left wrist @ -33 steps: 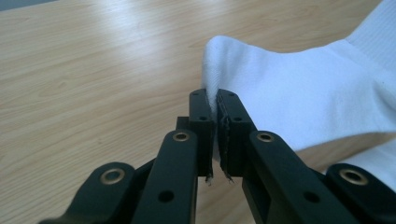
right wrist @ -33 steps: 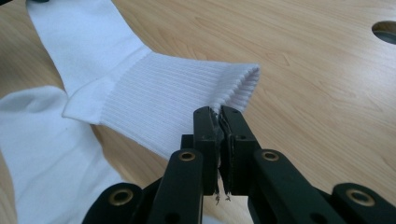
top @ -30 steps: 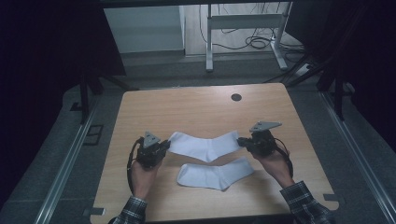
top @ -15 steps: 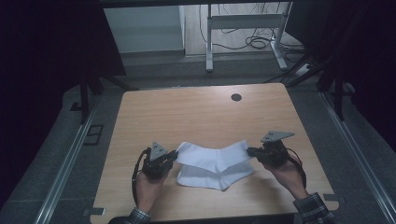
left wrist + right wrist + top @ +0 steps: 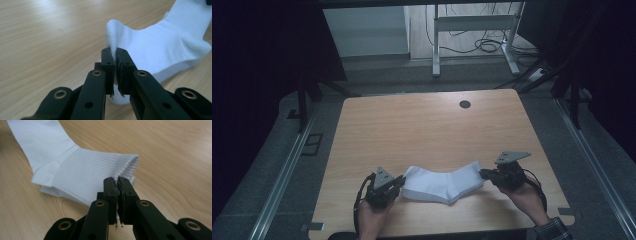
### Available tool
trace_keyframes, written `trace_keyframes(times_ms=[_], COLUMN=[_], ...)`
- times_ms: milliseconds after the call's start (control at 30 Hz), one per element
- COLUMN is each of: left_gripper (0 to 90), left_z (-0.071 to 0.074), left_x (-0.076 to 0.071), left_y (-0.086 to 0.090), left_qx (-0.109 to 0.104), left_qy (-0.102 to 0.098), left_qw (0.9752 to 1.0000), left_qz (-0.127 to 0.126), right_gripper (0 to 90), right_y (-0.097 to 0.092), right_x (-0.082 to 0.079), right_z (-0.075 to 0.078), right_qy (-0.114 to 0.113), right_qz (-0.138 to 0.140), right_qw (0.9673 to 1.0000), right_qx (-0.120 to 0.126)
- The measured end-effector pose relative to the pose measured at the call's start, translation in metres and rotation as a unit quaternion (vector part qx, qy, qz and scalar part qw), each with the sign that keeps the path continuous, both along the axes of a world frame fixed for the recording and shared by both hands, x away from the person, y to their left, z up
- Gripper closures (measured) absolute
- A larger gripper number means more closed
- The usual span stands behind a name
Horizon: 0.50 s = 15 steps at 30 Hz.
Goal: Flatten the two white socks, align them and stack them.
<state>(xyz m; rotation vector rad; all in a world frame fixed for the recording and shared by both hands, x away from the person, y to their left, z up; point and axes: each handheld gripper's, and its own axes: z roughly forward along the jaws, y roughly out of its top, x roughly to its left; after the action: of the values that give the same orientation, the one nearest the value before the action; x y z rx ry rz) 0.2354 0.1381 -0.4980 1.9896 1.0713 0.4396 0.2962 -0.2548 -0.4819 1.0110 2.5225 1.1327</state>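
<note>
A white sock point(image 5: 442, 182) is stretched between my two grippers near the table's front edge. It lies over a second white sock, whose edge point(image 5: 48, 190) peeks out beneath it. My left gripper point(image 5: 400, 181) is shut on the toe end of the top sock point(image 5: 160, 42), and the fabric stands up pinched between the jaws point(image 5: 115, 53). My right gripper point(image 5: 484, 174) is shut on the ribbed cuff point(image 5: 82, 170), with the jaws closed on its rim point(image 5: 117, 181). Both hands rest low over the wooden table point(image 5: 422, 130).
A small dark round hole point(image 5: 465, 104) sits near the table's far edge. Beyond the table stand a white desk frame point(image 5: 472, 30) and cables on the floor. Metal rails point(image 5: 282, 175) run along both sides of the table.
Both grippers have carried the held sock toward the front edge and brought it down over the other sock, which lay apart a second ago. The jaws stayed shut.
</note>
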Motion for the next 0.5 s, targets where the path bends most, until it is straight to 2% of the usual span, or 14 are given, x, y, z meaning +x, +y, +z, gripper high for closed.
trace_keyframes(times_ms=[167,233,333,367,433,500], left_gripper=[85.1,84.6,74.1,68.5,54.9,48.3], left_z=[-0.008,-0.013,-0.024,-0.026,-0.024,-0.018], left_x=[-0.006,-0.006,-0.004,-0.002,-0.002,0.000], left_y=[-0.006,-0.009,-0.014,-0.015,-0.013,-0.009], left_qx=[0.022,0.042,0.080,0.085,0.075,0.061], left_qy=[0.009,0.015,0.028,0.031,0.022,0.009], left_qw=[0.9997,0.9990,0.9961,0.9956,0.9964,0.9973], left_qz=[0.003,0.009,0.025,0.028,0.033,0.041], right_gripper=[85.5,85.3,81.6,78.1,70.0,64.0], right_y=[0.004,0.008,0.012,0.012,0.011,0.008], right_x=[0.002,0.004,0.008,0.009,0.010,0.010], right_z=[-0.009,-0.014,-0.024,-0.027,-0.028,-0.024], right_qy=[0.012,0.014,0.020,0.019,0.017,0.006], right_qz=[0.006,0.006,0.008,0.007,0.000,-0.011], right_qw=[0.9998,0.9996,0.9988,0.9985,0.9987,0.9992], right_qx=[-0.013,-0.024,-0.045,-0.051,-0.049,-0.037])
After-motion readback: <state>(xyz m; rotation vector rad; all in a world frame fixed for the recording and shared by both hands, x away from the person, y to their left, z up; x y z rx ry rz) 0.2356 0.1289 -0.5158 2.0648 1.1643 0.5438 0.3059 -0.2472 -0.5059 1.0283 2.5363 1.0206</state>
